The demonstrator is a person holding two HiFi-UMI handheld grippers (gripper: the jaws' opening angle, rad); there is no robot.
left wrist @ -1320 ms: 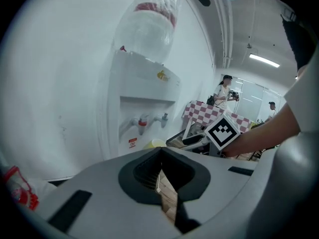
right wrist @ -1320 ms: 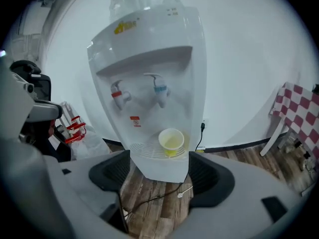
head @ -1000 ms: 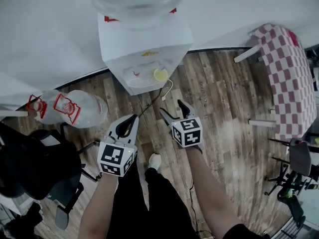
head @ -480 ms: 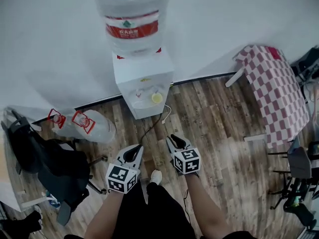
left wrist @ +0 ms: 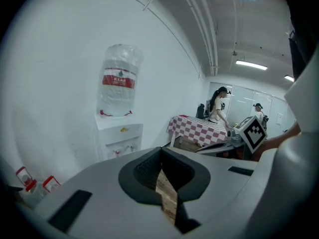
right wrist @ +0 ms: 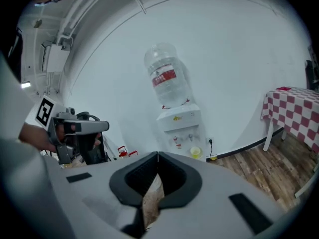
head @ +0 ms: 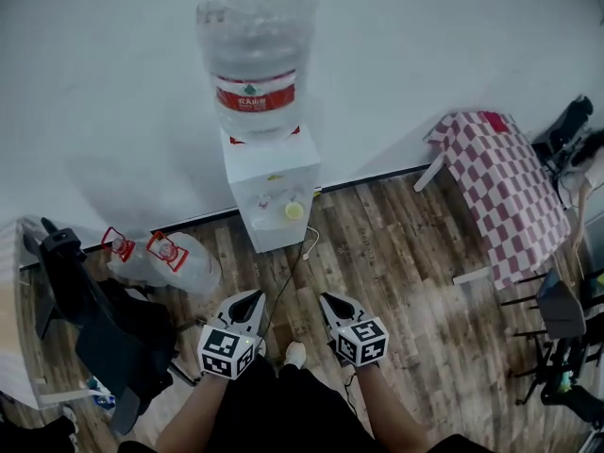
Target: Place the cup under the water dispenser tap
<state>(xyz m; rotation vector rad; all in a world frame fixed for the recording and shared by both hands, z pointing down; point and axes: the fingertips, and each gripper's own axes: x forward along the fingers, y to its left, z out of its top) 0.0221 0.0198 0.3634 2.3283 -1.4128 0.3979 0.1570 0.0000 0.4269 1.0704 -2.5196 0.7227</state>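
The white water dispenser (head: 274, 196) stands against the wall with a big bottle (head: 255, 64) on top. A small yellow cup (head: 294, 211) sits in its tap recess, also visible as the cup (right wrist: 195, 152) in the right gripper view. Both grippers hang well back from it, above the wooden floor. My left gripper (head: 253, 297) is shut with nothing in it, its jaw tips meeting (left wrist: 160, 151). My right gripper (head: 327, 300) has just closed its jaws and is shut and empty (right wrist: 158, 156).
Spare water bottles (head: 160, 258) lie on the floor left of the dispenser. A black chair (head: 85, 319) stands at the left. A table with a red-checked cloth (head: 505, 187) is at the right. A cable (head: 307, 248) runs from the dispenser. People (left wrist: 218, 106) stand far behind.
Both grippers have drawn back from the dispenser, which now looks smaller and farther. The right jaws, open a second ago, have closed on nothing. The cup stays in the recess.
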